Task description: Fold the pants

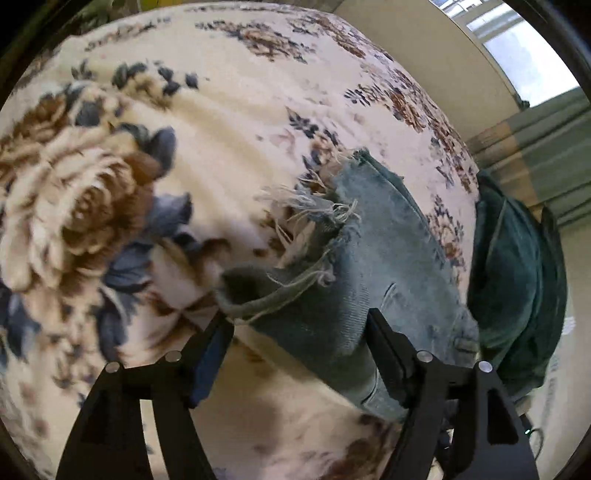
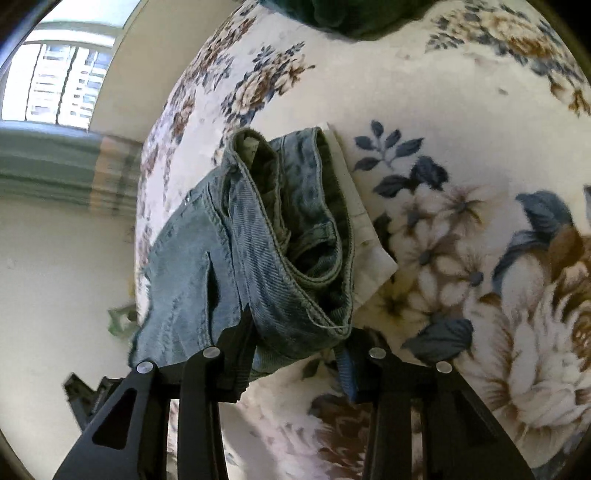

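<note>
Faded blue-grey jeans [image 1: 373, 258] lie on a floral blanket [image 1: 207, 122]. In the left wrist view I see the frayed leg hems [image 1: 314, 210], and the cloth runs between the fingers of my left gripper [image 1: 299, 317], whose jaws stand wide apart around it. In the right wrist view the waistband end of the jeans [image 2: 280, 236] is bunched up, with a white pocket lining [image 2: 362, 218] showing. My right gripper [image 2: 299, 328] has its jaws apart with the waistband cloth lying between them.
A dark green cushion or garment [image 1: 517, 280] lies at the blanket's edge beside the jeans; it also shows in the right wrist view [image 2: 354, 14]. A striped green curtain [image 2: 62, 166] and a window [image 2: 59, 85] are beyond the bed's edge.
</note>
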